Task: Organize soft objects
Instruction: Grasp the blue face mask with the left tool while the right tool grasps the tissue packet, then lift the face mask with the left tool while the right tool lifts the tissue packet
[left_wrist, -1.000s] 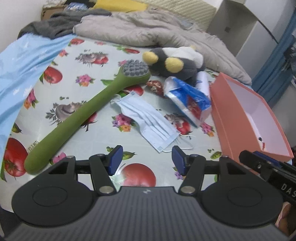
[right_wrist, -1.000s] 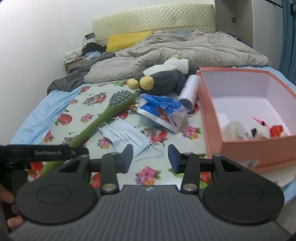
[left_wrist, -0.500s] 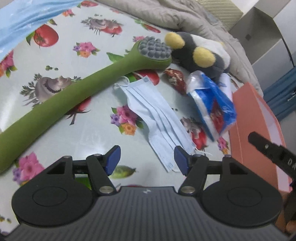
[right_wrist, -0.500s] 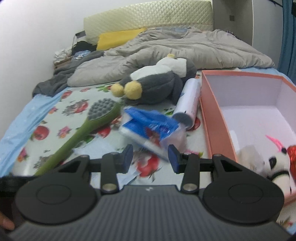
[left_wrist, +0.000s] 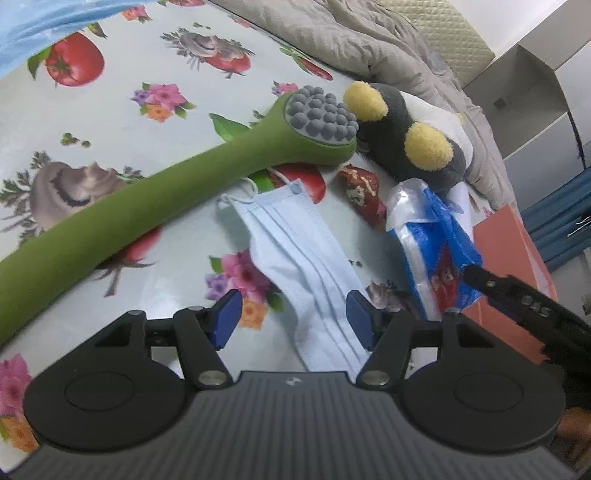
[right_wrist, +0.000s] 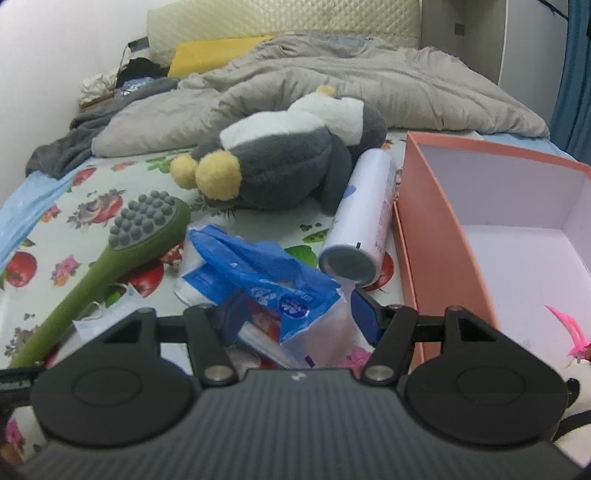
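Two tools were in view, both with blue-padded fingers spread apart and gripping nothing. The left tool (left_wrist: 293, 319) sat low over the pale blue pleated face mask (left_wrist: 295, 254), its fingers straddling the mask's near end; contact with the mask could not be told. The mask lay flat on the fruit-and-flower printed sheet (left_wrist: 110, 110) covering the bed, with one ear loop tucked under the long green massage brush with grey rubber nubs (left_wrist: 177, 195). The brush lay diagonally, its head just beside the grey-and-white plush penguin with yellow feet (left_wrist: 413, 147). A small red snack wrapper (left_wrist: 360, 192) lay between the brush head and the blue-and-white plastic tissue pack (left_wrist: 432, 251). The right tool (right_wrist: 293, 314) had its fingers either side of the near end of the tissue pack (right_wrist: 266, 284), whether touching could not be told. Just beyond the pack a white cylindrical lint roller (right_wrist: 364, 225) lay on its side, between the penguin (right_wrist: 288, 162) and the salmon-pink cardboard box (right_wrist: 436, 229), close against the box wall. The box stood open with a white interior, holding something pink at its lower right, mostly hidden. A crumpled beige quilt (right_wrist: 332, 81) lay behind the penguin, a yellow pillow (right_wrist: 210, 55) further back.
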